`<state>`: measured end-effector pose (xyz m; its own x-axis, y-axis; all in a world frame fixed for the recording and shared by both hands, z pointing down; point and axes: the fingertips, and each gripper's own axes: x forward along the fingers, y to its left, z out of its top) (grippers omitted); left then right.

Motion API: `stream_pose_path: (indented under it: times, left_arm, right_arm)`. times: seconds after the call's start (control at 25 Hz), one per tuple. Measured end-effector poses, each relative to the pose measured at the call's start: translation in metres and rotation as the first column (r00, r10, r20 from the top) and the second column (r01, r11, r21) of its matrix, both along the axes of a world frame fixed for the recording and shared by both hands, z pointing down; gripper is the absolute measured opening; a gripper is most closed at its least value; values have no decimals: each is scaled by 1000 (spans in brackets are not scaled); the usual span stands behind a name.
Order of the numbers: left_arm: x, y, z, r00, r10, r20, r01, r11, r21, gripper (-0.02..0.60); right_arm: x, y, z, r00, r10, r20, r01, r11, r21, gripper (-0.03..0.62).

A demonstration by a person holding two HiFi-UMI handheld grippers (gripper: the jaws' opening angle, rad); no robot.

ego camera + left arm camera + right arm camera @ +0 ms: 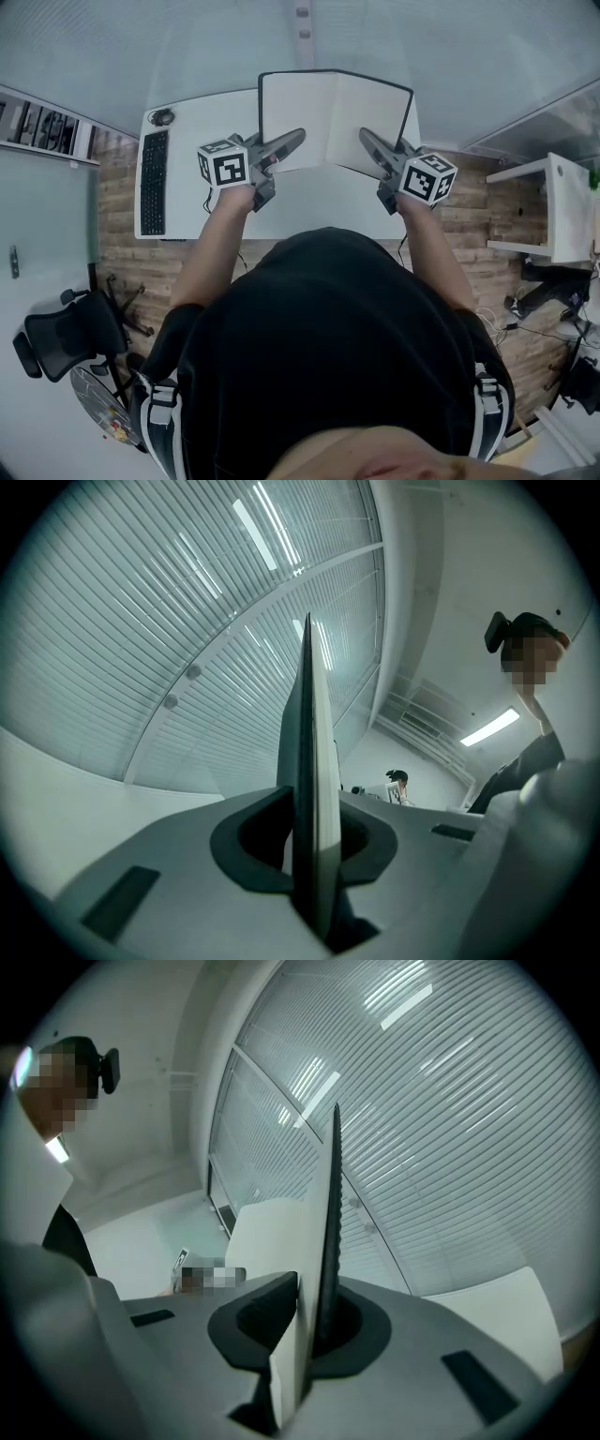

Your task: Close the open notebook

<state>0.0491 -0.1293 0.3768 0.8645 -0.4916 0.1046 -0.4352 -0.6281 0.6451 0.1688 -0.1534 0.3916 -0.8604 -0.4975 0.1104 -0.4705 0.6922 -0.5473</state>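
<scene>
Notebook (pixel 333 117) open, white pages up, dark cover showing as a thin rim along its far and right edges; it sits over the far part of the white tabletop (pixel 187 187), held at both lower corners. Left gripper (pixel 295 138) has its fingers clamped on the left half, right gripper (pixel 367 138) has its fingers clamped on the right half; the two halves meet at a shallow angle along the spine. In the left gripper view the notebook (pixel 314 761) stands edge-on, dark cover on one face and pale page block on the other, seated deep in the notch between the grey fingers (pixel 169 855) of that gripper (pixel 311 855), which press on it from both sides. The right gripper view gives the same: notebook (pixel 328 1241) edge-on, gripped in the notch of the right gripper (pixel 305 1344), with a pale leaf on the inner side and the fingers (pixel 450 1335) tight on it. Both lower corners of the notebook are covered by the fingers in the head view. Cannot tell from any view whether its far edge rests on the tabletop or hangs clear. The person's torso hides the near edge of the tabletop. A black keyboard (pixel 153 183) lies along the tabletop's left side, well apart from the notebook; a small dark item (pixel 162 117) beyond it is too small to identify. An office chair (pixel 56 342) stands on the wood floor (pixel 117 253) at lower left.
</scene>
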Motion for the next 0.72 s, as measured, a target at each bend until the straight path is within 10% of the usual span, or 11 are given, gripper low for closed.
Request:
stream_pose_path:
  times: [0.72]
  left_arm:
    - [1,0,-1,1000,-9,1,9,1000,-12,61]
  right_arm:
    - [-1,-2,1,1000,-16,5,16,1000,-9,63]
